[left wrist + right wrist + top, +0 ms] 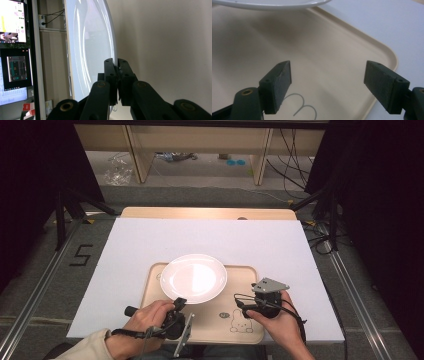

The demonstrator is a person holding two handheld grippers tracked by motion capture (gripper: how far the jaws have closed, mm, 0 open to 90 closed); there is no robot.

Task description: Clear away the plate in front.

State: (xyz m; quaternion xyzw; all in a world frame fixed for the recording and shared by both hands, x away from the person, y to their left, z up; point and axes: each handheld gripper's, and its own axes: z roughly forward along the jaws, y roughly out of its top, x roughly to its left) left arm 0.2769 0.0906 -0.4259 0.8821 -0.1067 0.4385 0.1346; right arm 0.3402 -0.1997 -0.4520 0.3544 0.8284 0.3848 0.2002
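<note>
A white plate (193, 277) hangs over the far left part of a beige tray (245, 276). My left gripper (179, 304) is turned on its side and shut on the plate's near rim. In the left gripper view the plate (87, 47) stands edge-on with the jaws pinched on its rim at my left gripper (117, 65). My right gripper (238, 300) hovers open over the tray's right side, near a rabbit drawing (241, 322). The right gripper view has my right gripper (327, 75) wide apart above the tray (352, 37), with the plate's edge (272, 4) at the top.
The tray lies on a white board (130, 250) on a wooden table (200, 213). Metal rails (350, 280) run along both sides. Shelving legs and cables (295, 165) sit beyond the table.
</note>
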